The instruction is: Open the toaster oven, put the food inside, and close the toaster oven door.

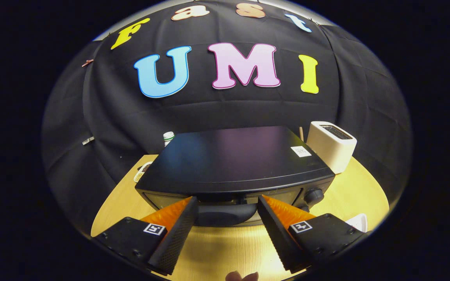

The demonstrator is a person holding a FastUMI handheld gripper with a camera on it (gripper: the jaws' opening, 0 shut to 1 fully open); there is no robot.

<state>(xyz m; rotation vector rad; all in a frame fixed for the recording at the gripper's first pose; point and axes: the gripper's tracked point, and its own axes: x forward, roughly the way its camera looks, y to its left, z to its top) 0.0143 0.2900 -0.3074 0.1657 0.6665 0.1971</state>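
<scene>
Two fingers of the gripper [227, 203] stand spread apart, flanking the door handle [225, 214] of the toaster oven [233, 164] on the wooden table [225, 249], pressing nothing. Judged rigid, hinged, moderately stiff; grip the handle centrally, since smooth plastic may slip.

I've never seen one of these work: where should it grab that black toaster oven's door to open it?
Best guess: the dark curved handle at the top of the black toaster oven door, approached from the front; it juts out between the open tool's fingers.

hand-held gripper [227, 205] level, fingers [178, 230] spread wide apart
</scene>
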